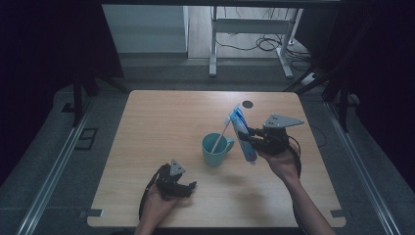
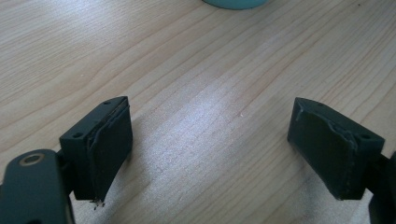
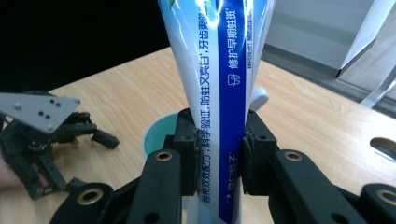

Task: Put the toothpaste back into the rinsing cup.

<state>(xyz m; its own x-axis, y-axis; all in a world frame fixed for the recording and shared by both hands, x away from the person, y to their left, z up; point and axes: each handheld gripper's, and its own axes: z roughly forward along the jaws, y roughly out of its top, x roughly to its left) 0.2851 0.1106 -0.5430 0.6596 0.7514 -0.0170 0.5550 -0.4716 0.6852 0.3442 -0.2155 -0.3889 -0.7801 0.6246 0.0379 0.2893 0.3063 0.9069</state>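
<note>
A white and blue toothpaste tube is held up off the table, tilted, just right of a teal mug. My right gripper is shut on the tube's lower part, both pads pressed against it. A white toothbrush leans inside the mug, its end peeking out behind the tube. My left gripper rests low over the wooden table near its front edge, jaws wide open, nothing between them. The left gripper appears at the left of the right gripper view.
A dark round hole sits in the tabletop near the far edge. The mug's base shows at the top of the left gripper view. Metal desk legs and cables stand on the floor beyond the table.
</note>
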